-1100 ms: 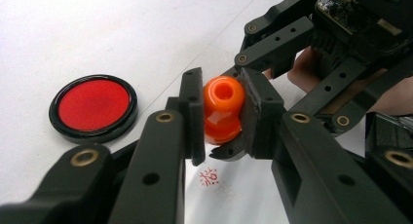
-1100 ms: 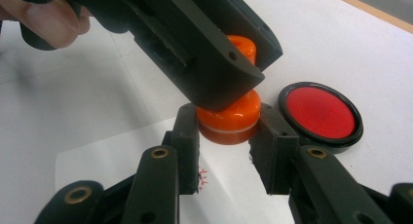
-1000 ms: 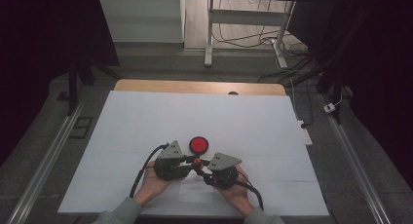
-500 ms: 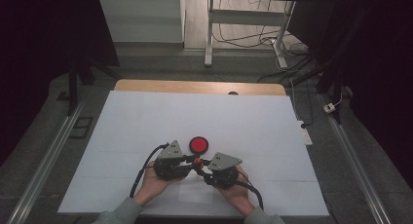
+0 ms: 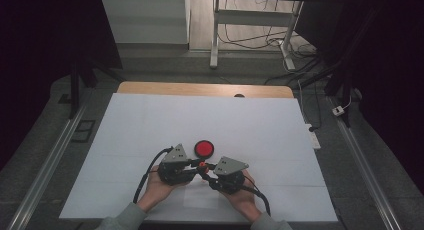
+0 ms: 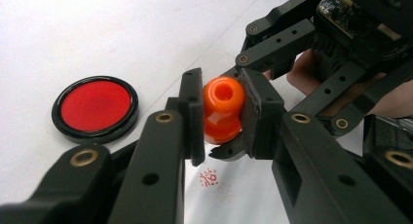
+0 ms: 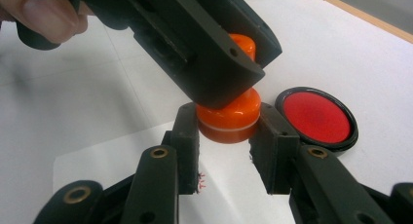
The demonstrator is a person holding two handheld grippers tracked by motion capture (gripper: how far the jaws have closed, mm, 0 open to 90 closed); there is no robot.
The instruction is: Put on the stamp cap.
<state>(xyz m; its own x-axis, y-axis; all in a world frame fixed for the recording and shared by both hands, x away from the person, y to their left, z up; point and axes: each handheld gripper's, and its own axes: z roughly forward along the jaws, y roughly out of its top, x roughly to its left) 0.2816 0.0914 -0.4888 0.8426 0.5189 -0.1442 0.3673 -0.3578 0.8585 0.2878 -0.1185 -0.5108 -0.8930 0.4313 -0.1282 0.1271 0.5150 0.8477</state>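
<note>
- Evidently, nothing has shifted since a second ago: the orange stamp (image 6: pixel 223 109) is clamped by both the left gripper (image 6: pixel 221 117) and the right gripper (image 7: pixel 228 131).
- Ink pad (image 5: pixel 204 148) lies just beside; the stamp is judged ready for parting.

A stamp (image 5: pixel 202 165) is held between the left gripper (image 5: pixel 196 163) at its 9 o'clock and the right gripper (image 5: pixel 206 170) at its 3 o'clock. A round ink pad (image 5: pixel 204 148) is set on the table (image 5: pixel 260 125) just beside the stamp, at its 12 o'clock. A paper sheet (image 5: pixel 200 197) is laid under the stamp.
</note>
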